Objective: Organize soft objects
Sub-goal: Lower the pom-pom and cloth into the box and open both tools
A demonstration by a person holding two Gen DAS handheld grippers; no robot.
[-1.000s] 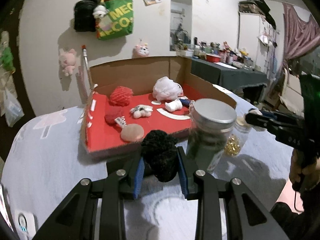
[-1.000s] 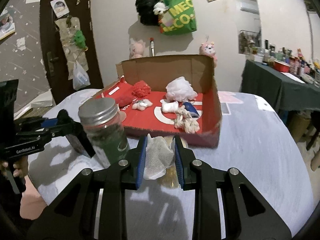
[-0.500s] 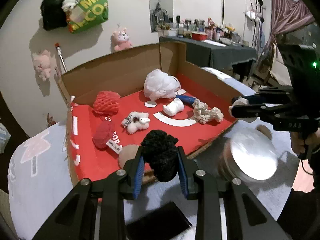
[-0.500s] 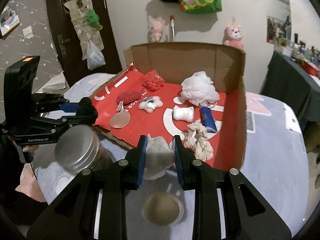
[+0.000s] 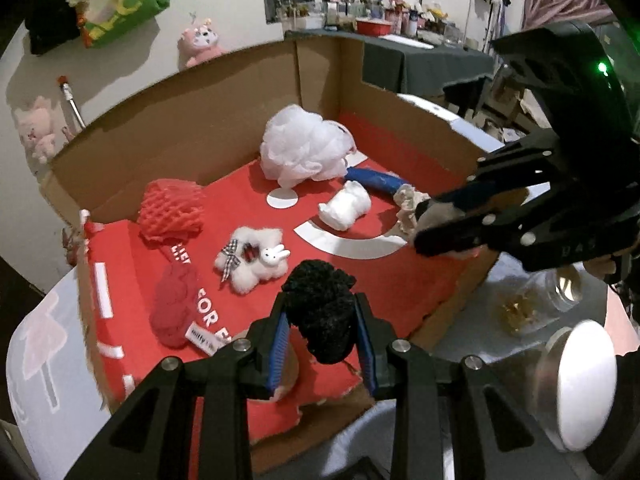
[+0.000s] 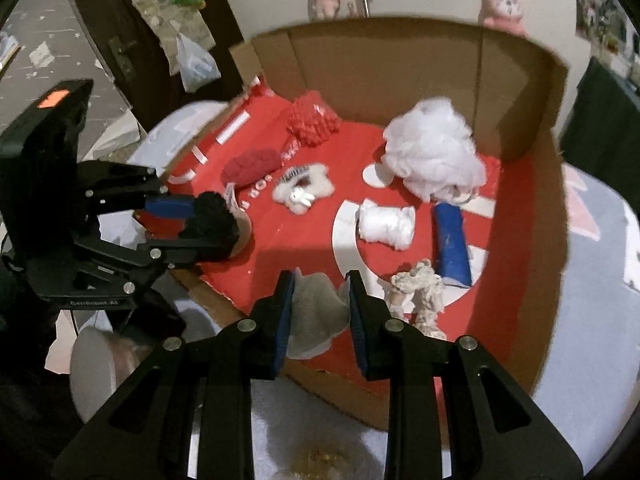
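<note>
Over the red-lined cardboard box (image 5: 404, 148), near edge, left gripper (image 5: 322, 334) pinches a black pompom (image 5: 320, 308); right gripper (image 6: 320, 312) pinches grey cloth (image 6: 316, 314); both drop spots lie directly below.

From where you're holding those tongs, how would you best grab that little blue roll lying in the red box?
Take the blue roll across its narrow middle, coming straight down from above. It lies flat on the box floor, long axis pointing away from the camera, so fingers fit either long side. Avoid its near end, where the knotted rope crowds it.
</note>
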